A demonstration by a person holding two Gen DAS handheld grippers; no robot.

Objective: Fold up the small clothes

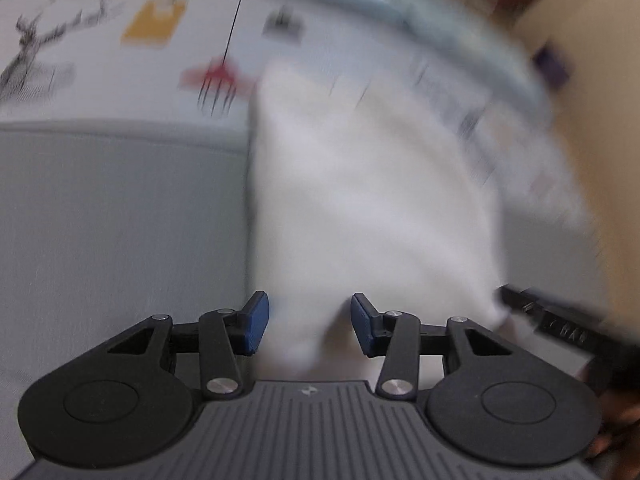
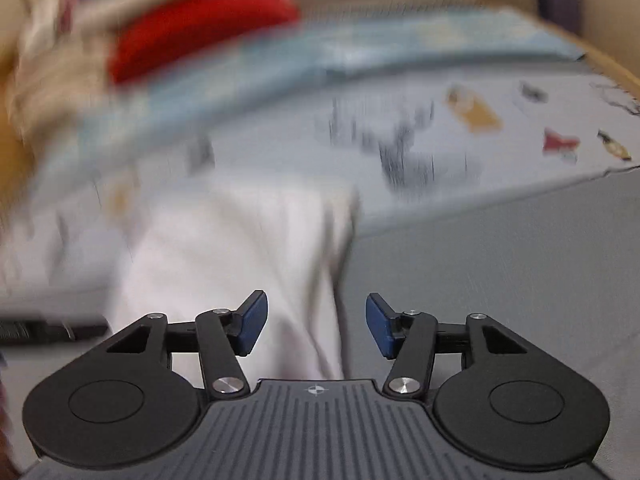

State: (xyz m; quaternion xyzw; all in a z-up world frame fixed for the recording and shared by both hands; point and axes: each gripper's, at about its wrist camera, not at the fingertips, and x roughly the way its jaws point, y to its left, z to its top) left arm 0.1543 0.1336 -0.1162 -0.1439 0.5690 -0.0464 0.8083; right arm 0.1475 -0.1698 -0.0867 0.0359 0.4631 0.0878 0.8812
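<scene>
On grey surface, white garment lies w/ far end over printed sheet. Left gripper above its near edge, jaws apart, pads not pressing cloth. Right gripper likewise parted, nothing pinched, garment's right edge betw. pads.

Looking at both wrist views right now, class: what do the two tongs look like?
Both match. The left tongs and right tongs have blue pads on black linkage arms with silver pivot pins, round black discs either side, and a grey ribbed plate with a small crosshair mark.
</scene>
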